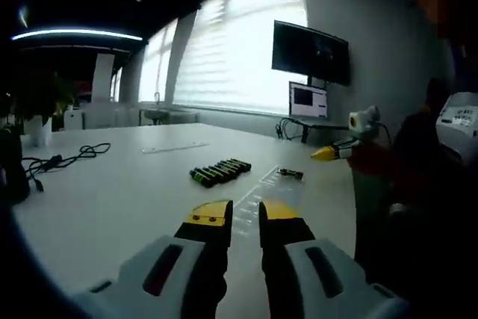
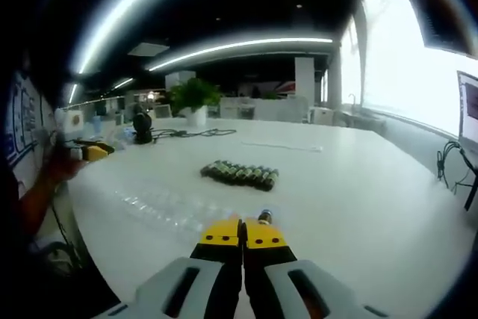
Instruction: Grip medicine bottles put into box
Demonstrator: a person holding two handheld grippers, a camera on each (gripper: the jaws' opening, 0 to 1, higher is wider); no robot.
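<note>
Left gripper (image 1: 244, 218): jaws apart by a narrow gap, holding nothing, low over the white bench (image 1: 112, 199). Right gripper (image 2: 242, 231): jaws pressed together, nothing visibly between them; one small dark bottle (image 2: 264, 217) lies just past their tips. Next out, a clear plastic tray (image 2: 160, 211) flat on the bench, hard to make out. Beyond that, one row of dark medicine bottles (image 2: 239, 173) lying side by side, roughly eight; exact count unclear. Far side: one black cable (image 1: 63, 159), one potted plant (image 2: 194, 98), two screens (image 1: 310, 51) by the window.
</note>
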